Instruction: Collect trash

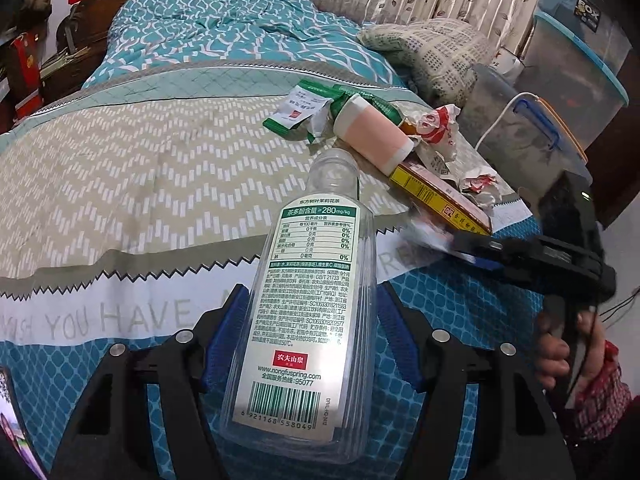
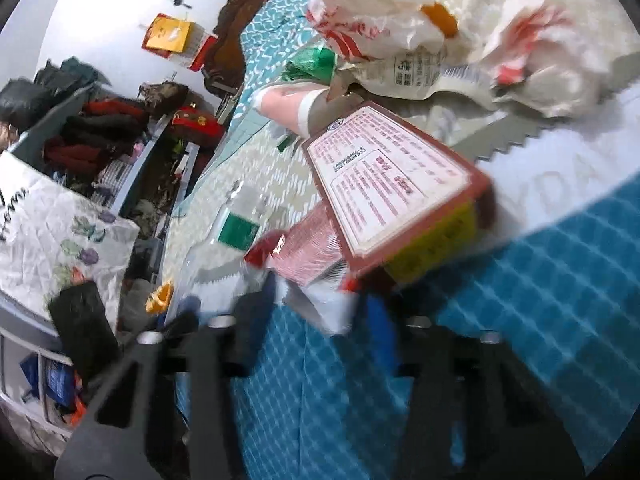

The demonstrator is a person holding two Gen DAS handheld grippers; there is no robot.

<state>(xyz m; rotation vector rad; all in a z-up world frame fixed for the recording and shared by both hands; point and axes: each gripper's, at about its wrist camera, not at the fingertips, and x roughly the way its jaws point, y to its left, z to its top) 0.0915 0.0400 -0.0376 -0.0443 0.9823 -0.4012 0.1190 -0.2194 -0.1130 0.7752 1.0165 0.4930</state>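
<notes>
My left gripper (image 1: 310, 300) is shut on a clear empty plastic bottle (image 1: 308, 280) with a green and white label, held above the bed. Beyond it lies a trash pile: a pink and white cup (image 1: 372, 134), green wrappers (image 1: 304, 112), crumpled red and white paper (image 1: 438, 128) and a brown and yellow box (image 1: 440, 196). My right gripper (image 1: 476, 246) reaches in from the right at the box's near end. In the right wrist view the gripper (image 2: 320, 300) is closed on a red and white wrapper (image 2: 316, 264) beside the box (image 2: 400, 196); the view is blurred.
The bed has a teal and beige patterned quilt (image 1: 140, 184). A pillow (image 1: 432, 52) and clear storage boxes (image 1: 576, 80) stand at the right. A white cable (image 1: 496, 120) hangs by the boxes. Cluttered shelves and a white bag (image 2: 60, 224) are at the left of the bed.
</notes>
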